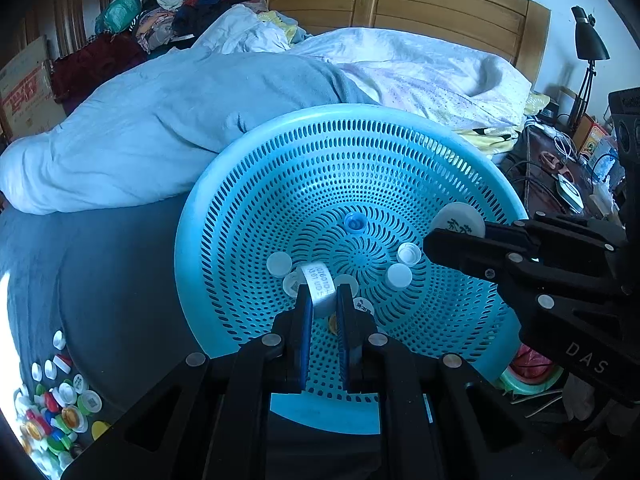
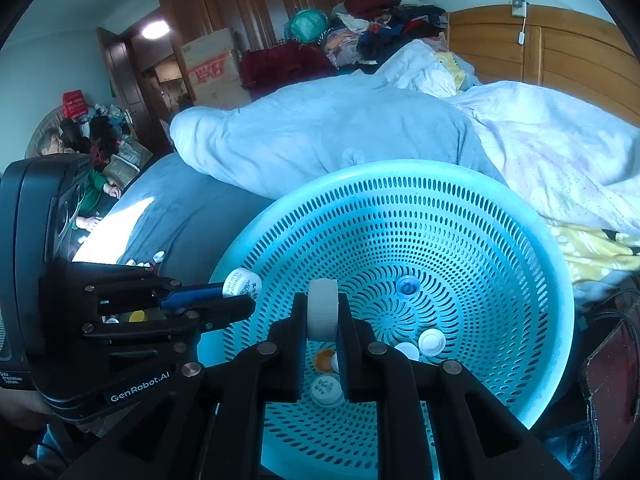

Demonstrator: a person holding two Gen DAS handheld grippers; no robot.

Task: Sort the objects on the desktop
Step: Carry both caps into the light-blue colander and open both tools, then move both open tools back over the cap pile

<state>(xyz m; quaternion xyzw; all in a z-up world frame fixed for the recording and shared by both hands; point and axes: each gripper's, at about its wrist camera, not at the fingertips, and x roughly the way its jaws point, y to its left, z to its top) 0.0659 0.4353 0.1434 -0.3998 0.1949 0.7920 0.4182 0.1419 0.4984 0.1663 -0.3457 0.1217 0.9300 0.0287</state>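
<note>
A light blue perforated basket (image 1: 256, 184) (image 2: 532, 272) stands on the bed and holds several bottle caps, among them a blue cap (image 1: 354, 223) (image 2: 407, 287). My left gripper (image 1: 322, 300) (image 2: 244, 294) is shut on a white printed cap (image 1: 319, 290) (image 2: 242, 283) over the basket's near rim. My right gripper (image 2: 323, 312) (image 1: 430, 240) is shut on a white ribbed cap (image 2: 322, 310) (image 1: 458, 220) above the basket's inside. Both caps are held on edge between the fingers.
A heap of coloured caps (image 1: 60, 404) lies on the blue sheet at the far left. A rumpled blue duvet (image 1: 168, 128) and white bedding lie behind the basket. A cluttered bedside table with a black lamp (image 1: 588, 40) stands at the right.
</note>
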